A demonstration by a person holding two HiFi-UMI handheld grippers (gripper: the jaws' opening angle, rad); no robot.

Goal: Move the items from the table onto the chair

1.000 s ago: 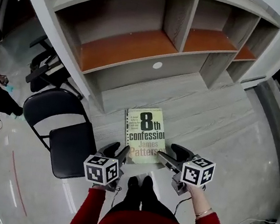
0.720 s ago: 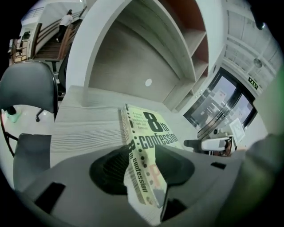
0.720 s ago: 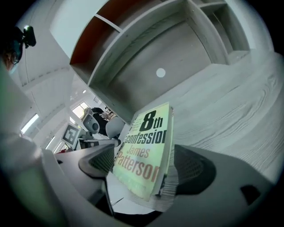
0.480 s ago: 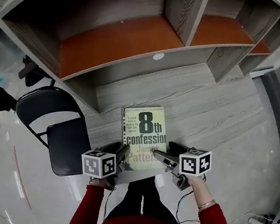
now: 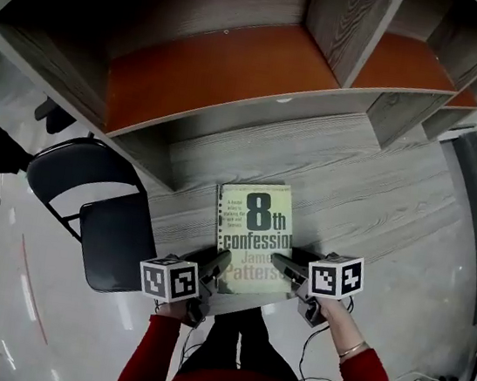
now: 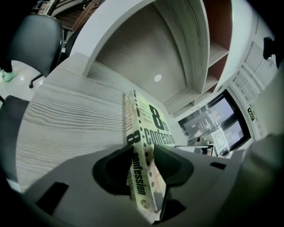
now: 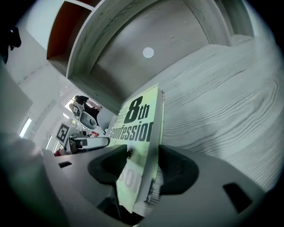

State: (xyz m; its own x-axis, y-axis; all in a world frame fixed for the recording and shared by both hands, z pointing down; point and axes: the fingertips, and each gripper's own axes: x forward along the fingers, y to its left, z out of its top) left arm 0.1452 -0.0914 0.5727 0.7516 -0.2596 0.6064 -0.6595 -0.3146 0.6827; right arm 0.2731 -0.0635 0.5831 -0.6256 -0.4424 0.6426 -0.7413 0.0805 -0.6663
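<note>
where woodgrain table (image 5: pixel 380 187) spreads, flat rectangular paperback (image 5: pixel 255 232)

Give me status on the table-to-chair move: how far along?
Done: nothing; the chair seat is bare. In hand: the book lies on the table, with the left gripper clamped on one near corner and the right gripper closing its jaws on the other. Left: lift it and set it on the chair.

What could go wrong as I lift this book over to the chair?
The left gripper holds the book only at its near spine corner, and the right gripper is closing its jaws on the other near corner, so the book could sag or slip out. Swinging it left to the chair could twist it loose.
</note>
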